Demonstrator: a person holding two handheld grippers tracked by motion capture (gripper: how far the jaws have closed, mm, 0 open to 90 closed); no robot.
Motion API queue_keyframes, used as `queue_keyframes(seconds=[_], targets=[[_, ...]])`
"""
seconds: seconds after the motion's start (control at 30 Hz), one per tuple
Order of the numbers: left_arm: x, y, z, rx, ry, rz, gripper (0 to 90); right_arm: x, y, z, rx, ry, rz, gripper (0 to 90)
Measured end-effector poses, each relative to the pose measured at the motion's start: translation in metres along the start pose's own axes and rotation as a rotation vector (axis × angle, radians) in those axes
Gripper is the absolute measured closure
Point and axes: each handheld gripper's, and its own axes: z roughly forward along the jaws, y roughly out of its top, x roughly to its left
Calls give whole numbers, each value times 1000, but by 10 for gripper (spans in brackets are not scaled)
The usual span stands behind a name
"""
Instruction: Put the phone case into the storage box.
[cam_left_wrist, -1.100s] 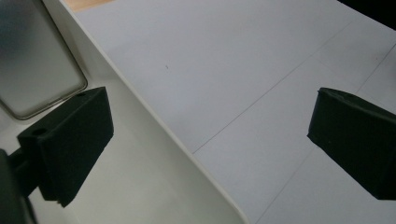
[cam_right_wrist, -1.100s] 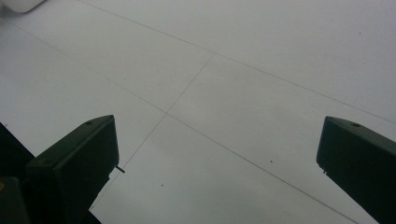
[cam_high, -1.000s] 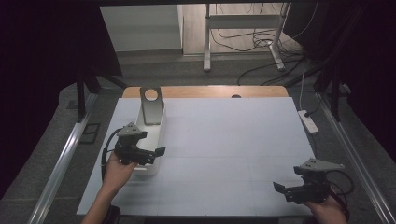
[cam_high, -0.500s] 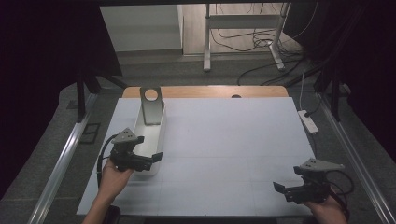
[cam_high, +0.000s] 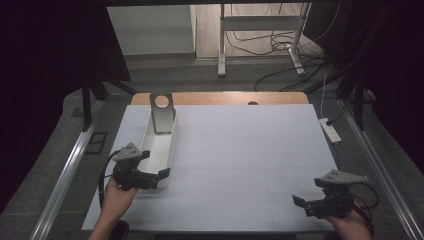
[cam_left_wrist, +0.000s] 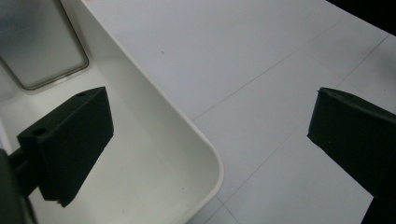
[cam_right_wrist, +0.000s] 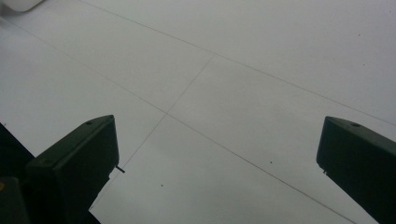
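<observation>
**Gripping the white tray by its near end wall**

Lying lengthwise along the table's left edge, the long white plastic tray (cam_high: 159, 150) is judged light, rigid and smooth, so slipping is likely. Its thin rim is straddled by the wide-open left gripper (cam_high: 152, 176). A grey metal plate (cam_high: 162, 112) leans at its far end. The right gripper (cam_high: 303, 204), also wide open, is held near the white table's (cam_high: 250, 150) near right corner.

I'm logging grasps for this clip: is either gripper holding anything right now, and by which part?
Nothing is held. The left gripper is open, its jaws straddling the white tray's near wall without closing on it. The right gripper is open over the bare table.
</observation>
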Motion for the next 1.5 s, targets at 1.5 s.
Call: queue_keyframes(seconds=[1.5], targets=[[-15,-43,-31,-9,10,-46,7,0,0,0,1,-3,-1,0]])
